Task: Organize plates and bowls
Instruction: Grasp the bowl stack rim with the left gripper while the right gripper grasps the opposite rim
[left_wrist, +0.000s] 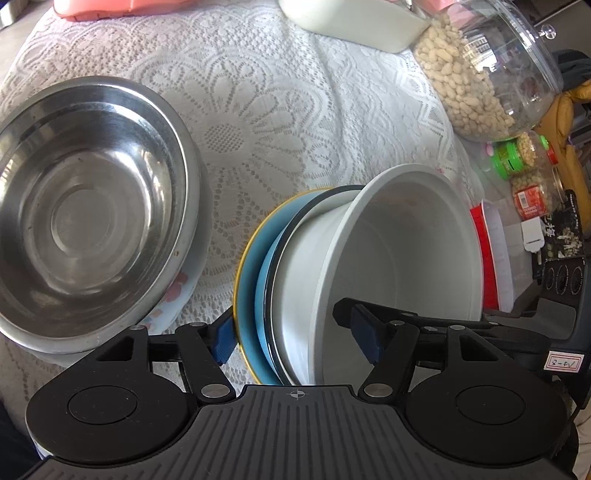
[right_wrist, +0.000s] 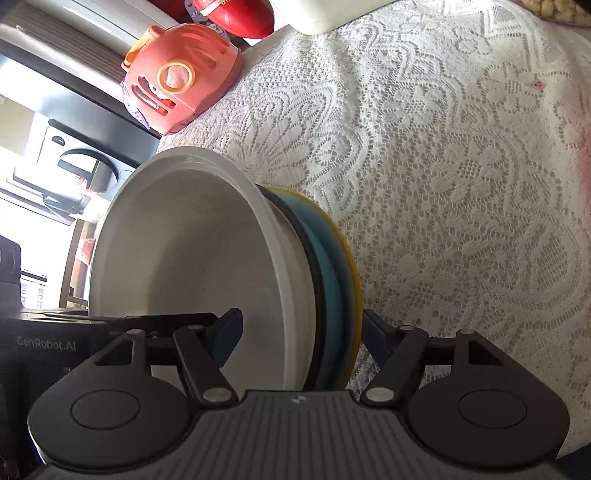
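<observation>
White lace tablecloth (right_wrist: 443, 166) is covering the table where the dishes are sitting. Both grippers are clamping the same stack from opposite sides: a white bowl (left_wrist: 399, 251) nested on a dark-rimmed white dish (left_wrist: 291, 295), a blue plate (left_wrist: 264, 291) and a yellow-rimmed plate (left_wrist: 245, 266). The left gripper (left_wrist: 295, 334) is standing partly open, 1 blue pad (left_wrist: 224, 338) pressing the yellow-rimmed plate's underside and the other reaching inside the white bowl. The right gripper (right_wrist: 299, 334) is doing the same from the far side, its pads (right_wrist: 227, 338) bracketing the whole stack (right_wrist: 325, 266), with the stack appearing on edge in both wrist views. To the left, a steel bowl (left_wrist: 92, 206) is resting on a flowered plate (left_wrist: 177, 295) on the cloth. A jar of peanuts (left_wrist: 480, 74) and 2 smaller jars (left_wrist: 524, 173) are standing at the table's edge, and an orange plastic appliance (right_wrist: 177, 77) is sitting near a corner.
</observation>
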